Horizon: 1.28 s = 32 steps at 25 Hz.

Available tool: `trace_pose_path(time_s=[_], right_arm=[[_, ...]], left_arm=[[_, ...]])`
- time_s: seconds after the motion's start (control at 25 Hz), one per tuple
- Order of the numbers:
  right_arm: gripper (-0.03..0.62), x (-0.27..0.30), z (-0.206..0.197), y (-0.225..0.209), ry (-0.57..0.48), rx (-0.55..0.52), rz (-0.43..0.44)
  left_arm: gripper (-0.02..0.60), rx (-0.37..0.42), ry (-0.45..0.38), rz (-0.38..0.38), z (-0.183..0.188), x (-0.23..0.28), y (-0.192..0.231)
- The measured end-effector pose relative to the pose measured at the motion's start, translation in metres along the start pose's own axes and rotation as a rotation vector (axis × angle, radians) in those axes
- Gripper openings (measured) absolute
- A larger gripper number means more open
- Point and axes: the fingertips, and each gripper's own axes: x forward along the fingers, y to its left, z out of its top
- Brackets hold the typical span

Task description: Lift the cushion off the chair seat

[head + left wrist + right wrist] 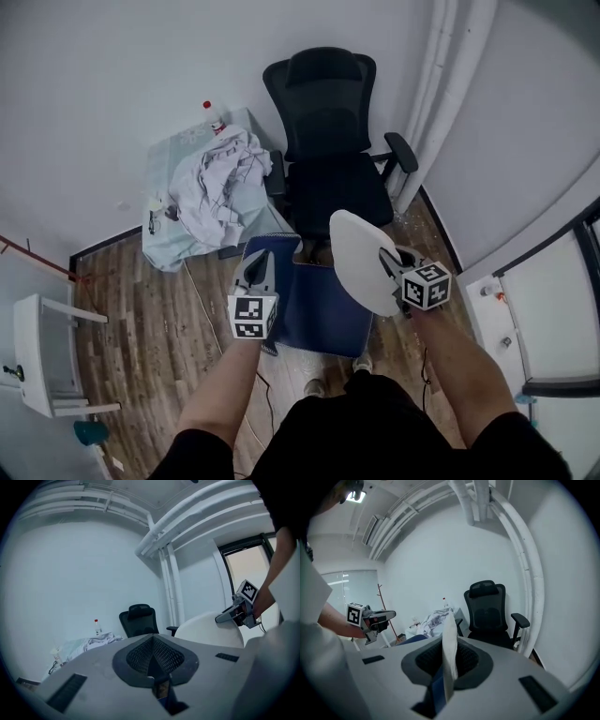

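Observation:
The cushion hangs in the air between my two grippers, in front of the black office chair (328, 141). Its blue face (323, 314) is turned toward me, and its white face (361, 258) curls up on the right. My left gripper (255, 265) is shut on the cushion's upper left corner. In the left gripper view a blue bit of it (164, 696) shows between the closed jaws. On the white edge my right gripper (387, 262) is shut. In the right gripper view that edge (449, 653) stands upright between the jaws. The chair seat (337, 192) is bare.
A low table (169, 248) with a pale cloth stands left of the chair, bearing a heap of white clothes (220, 183) and a red-capped bottle (208, 111). White pipes (441, 84) run down the corner. A white stand (47, 352) is at far left.

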Motion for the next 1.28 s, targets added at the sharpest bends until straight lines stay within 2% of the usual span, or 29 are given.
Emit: trace_pose_path(time_s=[0.32,0.84,1.28], right_arm=[[0.048,0.002,0.067,0.016,-0.1,-0.023,0.031],[0.048,-0.001,0.175,0.017,-0.248,-0.054,0.005],[0.047,-0.01,0.226,0.021,-0.301,-0.103,-0.014]], left_arm=[[0.005,-0.026,-0.057,0.041,0.047,0.006,0.027],[0.005,0.048,-0.154,0.083,0.148,0.009,0.071],[0.005,0.074,-0.18,0.08,0.175,0.01,0.087]])
